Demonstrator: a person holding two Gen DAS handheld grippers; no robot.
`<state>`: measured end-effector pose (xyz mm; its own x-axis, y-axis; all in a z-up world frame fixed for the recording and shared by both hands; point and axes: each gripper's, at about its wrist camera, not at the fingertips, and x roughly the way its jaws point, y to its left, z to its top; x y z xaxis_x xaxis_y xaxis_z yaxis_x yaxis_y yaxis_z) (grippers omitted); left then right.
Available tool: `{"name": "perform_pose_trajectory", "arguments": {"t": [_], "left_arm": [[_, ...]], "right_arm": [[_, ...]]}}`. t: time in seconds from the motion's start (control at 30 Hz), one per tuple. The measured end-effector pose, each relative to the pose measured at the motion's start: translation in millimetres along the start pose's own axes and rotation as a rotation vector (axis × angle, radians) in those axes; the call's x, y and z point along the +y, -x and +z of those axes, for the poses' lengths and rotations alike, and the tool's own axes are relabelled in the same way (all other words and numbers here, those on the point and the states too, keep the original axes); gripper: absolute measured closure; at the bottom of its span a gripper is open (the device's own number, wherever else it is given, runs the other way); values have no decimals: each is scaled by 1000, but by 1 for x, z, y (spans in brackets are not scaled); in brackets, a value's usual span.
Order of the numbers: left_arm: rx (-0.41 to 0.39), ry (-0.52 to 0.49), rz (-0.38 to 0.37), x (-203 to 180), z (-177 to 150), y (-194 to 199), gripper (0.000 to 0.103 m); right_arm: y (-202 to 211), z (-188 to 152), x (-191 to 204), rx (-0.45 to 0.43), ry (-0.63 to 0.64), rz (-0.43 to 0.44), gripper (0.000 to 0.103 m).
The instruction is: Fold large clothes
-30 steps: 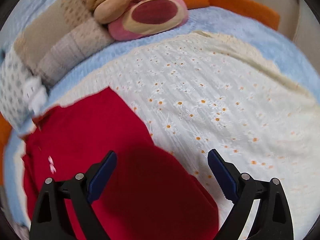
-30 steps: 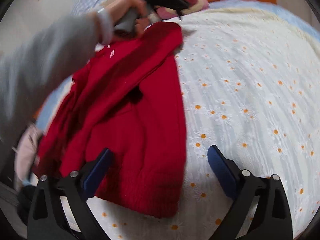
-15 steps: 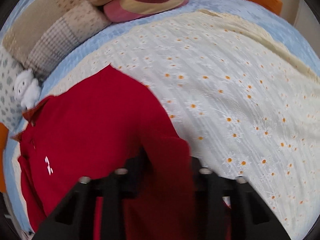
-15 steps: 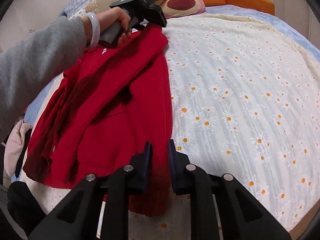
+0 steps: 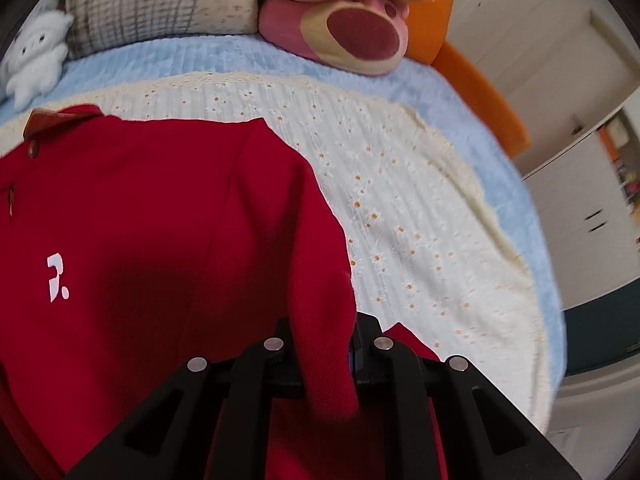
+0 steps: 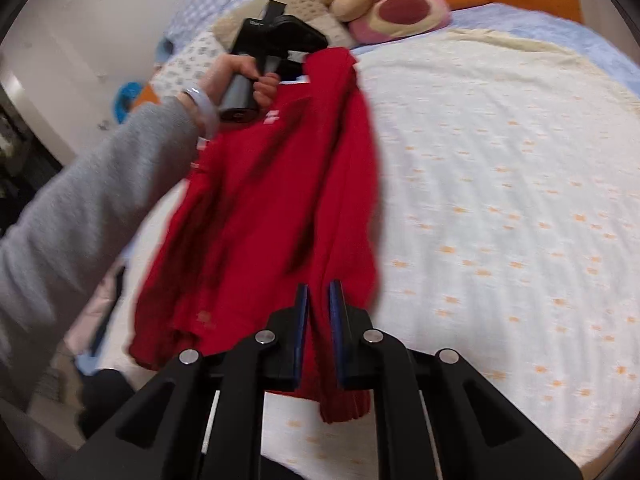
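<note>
A bed (image 6: 500, 168) covered by a white sheet with small orange flowers is seen ahead of both pairs of jaws and to their right. A red top (image 5: 152, 240) is spread across the bed's left part, ahead of the jaws and to their left, and it is lifted along its right edge. In the right wrist view the top (image 6: 272, 208) is seen hanging in a long line from one gripper to the other. A fold of its upper edge is pinched between the pressed-together jaws of the left gripper (image 5: 320, 352), and the cloth bulges out between them. That same left gripper (image 6: 280, 36) is seen far ahead of the right jaws, held by a hand (image 6: 240, 76) in a grey sleeve. The lower edge of the top is pinched by the right gripper (image 6: 319, 320), with its blue pads closed on a thin strip of red cloth. A pink plush bear (image 5: 340, 36) is seen far ahead of the left jaws, beside a checked pillow (image 5: 160, 4). A small white plush (image 5: 32, 56) is seen far ahead to their left.
</note>
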<state>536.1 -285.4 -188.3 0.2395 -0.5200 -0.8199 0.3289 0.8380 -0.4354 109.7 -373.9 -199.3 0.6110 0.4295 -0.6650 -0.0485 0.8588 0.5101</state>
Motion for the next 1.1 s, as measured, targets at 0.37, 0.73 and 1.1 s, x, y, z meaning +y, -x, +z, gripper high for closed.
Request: {"name": "perform_pose_trajectory", "arguments": {"t": [0.37, 0.73, 1.1], "left_arm": [[-71, 143, -98, 111, 2, 66, 87], [-46, 200, -77, 149, -9, 47, 87], [-94, 202, -96, 140, -8, 83, 90]], "right_arm": [[-5, 17, 65, -38, 158, 85, 94], [-29, 5, -16, 75, 180, -289, 34], [8, 22, 24, 16, 188, -95, 86]]}}
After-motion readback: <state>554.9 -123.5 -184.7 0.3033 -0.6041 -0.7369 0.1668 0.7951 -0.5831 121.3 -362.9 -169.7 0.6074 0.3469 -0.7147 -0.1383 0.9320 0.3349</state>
